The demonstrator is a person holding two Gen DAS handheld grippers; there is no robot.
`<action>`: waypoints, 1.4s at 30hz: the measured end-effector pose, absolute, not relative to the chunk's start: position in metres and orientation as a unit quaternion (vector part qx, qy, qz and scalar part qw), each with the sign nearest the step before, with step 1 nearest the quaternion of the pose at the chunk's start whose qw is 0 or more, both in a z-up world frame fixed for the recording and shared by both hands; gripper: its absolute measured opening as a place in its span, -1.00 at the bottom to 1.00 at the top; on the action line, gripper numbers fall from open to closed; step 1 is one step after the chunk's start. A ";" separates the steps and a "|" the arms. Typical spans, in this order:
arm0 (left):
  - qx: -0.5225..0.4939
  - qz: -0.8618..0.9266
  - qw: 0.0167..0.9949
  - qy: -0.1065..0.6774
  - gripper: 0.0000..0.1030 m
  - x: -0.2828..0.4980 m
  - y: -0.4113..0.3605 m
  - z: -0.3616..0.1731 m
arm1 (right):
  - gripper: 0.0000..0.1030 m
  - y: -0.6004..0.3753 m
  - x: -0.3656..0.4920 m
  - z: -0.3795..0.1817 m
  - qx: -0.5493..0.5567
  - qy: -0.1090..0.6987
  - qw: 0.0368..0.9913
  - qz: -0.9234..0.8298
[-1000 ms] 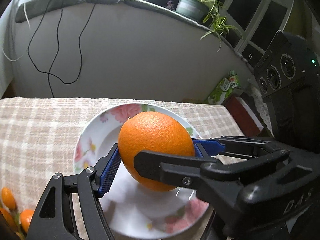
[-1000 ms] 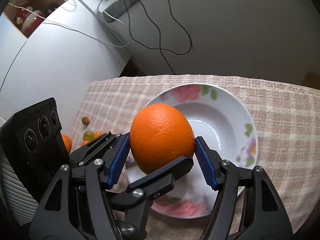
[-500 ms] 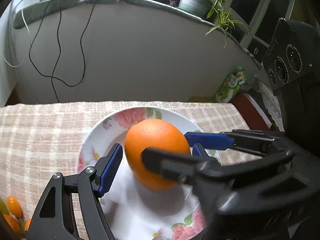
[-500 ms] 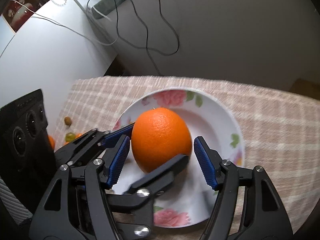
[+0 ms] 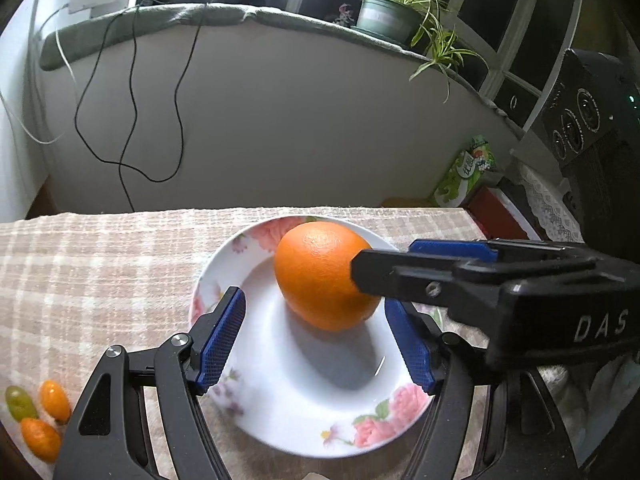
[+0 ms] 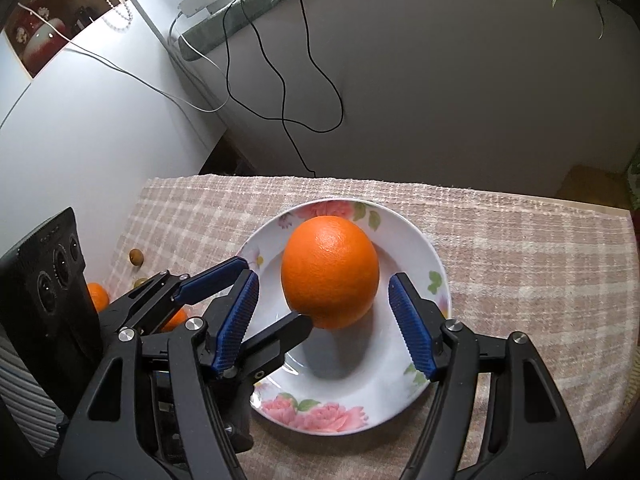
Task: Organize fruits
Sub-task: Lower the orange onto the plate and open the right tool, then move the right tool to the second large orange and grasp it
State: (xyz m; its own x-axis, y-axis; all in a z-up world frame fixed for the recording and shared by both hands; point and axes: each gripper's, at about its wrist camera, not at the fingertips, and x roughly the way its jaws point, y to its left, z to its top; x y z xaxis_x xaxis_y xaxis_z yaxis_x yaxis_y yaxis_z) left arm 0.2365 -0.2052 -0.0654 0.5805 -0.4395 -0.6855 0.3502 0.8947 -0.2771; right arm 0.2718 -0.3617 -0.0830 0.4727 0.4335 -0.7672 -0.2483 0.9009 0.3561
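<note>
A large orange (image 5: 320,276) (image 6: 330,270) rests in a white flowered plate (image 5: 304,404) (image 6: 408,240) on the checked tablecloth. My left gripper (image 5: 316,344) is open, its blue pads apart on both sides of the orange, just short of it. My right gripper (image 6: 324,320) is open too, pads clear of the orange. The two grippers cross near the plate; each shows in the other's view. Small kumquats (image 5: 50,412) and a green grape (image 5: 18,402) lie at the left of the cloth.
More small fruits (image 6: 136,258) lie on the cloth left of the plate. A grey wall with hanging black cables (image 5: 132,120) stands behind the table. A potted plant (image 5: 392,12) sits on the sill. The table's far edge (image 6: 560,200) is near.
Both grippers have opened and drawn back from the orange. The orange, held above the plate a second ago, now rests in it.
</note>
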 end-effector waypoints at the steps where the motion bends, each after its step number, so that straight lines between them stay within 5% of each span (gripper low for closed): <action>1: -0.057 -0.222 0.888 0.399 0.40 0.234 -0.203 -0.064 | 0.39 -0.362 0.270 -0.081 0.097 0.470 0.855 0.198; 18: -0.053 -0.194 0.909 0.366 0.40 0.171 -0.152 -0.052 | 0.62 -0.342 0.201 -0.052 0.069 0.392 0.895 0.201; 21: -0.048 -0.182 0.914 0.359 0.40 0.155 -0.135 -0.053 | 0.85 -0.336 0.190 -0.050 0.074 0.380 0.898 0.211; 42: -0.082 -0.088 0.932 0.343 0.36 0.079 -0.014 -0.070 | 0.76 -0.227 0.131 -0.062 -0.025 0.348 0.892 0.289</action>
